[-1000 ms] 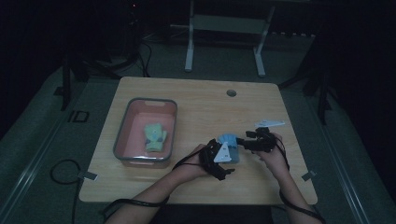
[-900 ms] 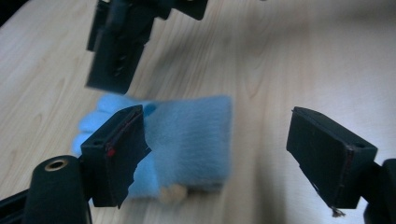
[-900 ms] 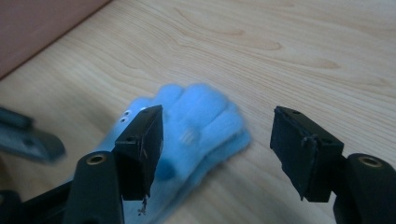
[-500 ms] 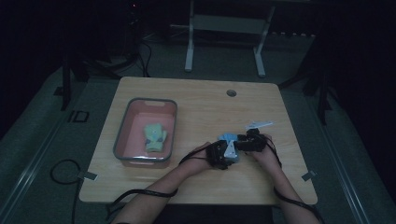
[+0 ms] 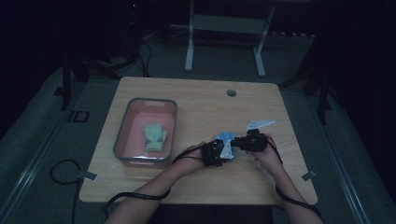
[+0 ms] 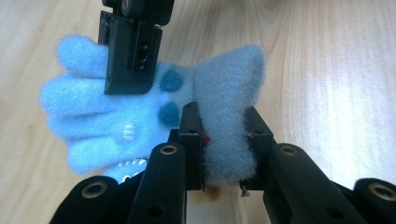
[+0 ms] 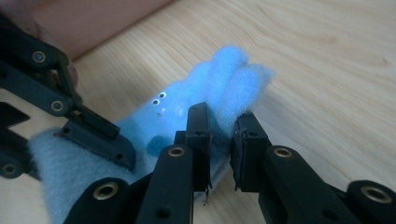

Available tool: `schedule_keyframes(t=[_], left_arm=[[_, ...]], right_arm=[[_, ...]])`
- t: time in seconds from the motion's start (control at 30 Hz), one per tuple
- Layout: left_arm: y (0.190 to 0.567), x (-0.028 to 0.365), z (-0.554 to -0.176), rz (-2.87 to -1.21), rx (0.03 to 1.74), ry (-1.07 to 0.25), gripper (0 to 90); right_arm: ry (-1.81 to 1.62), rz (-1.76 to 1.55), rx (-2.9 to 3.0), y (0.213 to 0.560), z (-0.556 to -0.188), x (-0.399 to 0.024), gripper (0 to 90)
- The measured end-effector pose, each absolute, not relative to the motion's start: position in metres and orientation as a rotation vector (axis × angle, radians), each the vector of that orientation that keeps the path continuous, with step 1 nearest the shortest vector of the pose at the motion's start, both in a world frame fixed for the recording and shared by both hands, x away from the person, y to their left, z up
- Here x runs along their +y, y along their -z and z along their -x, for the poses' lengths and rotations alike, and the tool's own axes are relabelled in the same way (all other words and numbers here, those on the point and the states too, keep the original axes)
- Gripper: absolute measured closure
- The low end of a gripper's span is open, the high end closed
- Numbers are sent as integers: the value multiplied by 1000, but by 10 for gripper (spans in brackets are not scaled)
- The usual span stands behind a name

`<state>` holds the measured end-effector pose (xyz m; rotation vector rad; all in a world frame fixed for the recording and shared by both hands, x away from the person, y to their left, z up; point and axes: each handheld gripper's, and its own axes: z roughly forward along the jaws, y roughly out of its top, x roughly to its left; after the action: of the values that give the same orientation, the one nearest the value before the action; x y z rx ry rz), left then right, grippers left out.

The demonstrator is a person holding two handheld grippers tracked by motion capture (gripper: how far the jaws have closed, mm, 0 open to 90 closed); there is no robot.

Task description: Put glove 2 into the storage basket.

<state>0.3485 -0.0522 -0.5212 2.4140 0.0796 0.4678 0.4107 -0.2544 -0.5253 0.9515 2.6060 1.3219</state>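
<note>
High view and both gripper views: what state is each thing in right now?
Blue glove: on the table, pinched at both ends.
Left gripper: jaws just closed, shut on the glove's cuff.
Right gripper: jaws just closing, clamped on the glove's finger end.
Green glove: lying loose in the tray.
Tray: upright on the table.

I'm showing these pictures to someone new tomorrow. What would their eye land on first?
Probably the fluffy blue glove near the table's front right, pinched from both ends: the left gripper clamps its cuff, and the right gripper grips its finger end, both jaws having just been closing. Next, the pink tray at the table's left, with a green glove lying inside.
</note>
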Motion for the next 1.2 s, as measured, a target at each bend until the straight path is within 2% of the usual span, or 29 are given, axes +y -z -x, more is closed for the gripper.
schedule_keyframes(t=[0.3, 1.2], left_arm=[[492, -32, -343, -2429, 60, -520, 761], [440, 18, -345, -2457, 93, -633, 763]], right_arm=[[-1397, -899, 2599, 500, -410, -239, 794], [-1451, -790, 2582, 443, -423, -181, 800]])
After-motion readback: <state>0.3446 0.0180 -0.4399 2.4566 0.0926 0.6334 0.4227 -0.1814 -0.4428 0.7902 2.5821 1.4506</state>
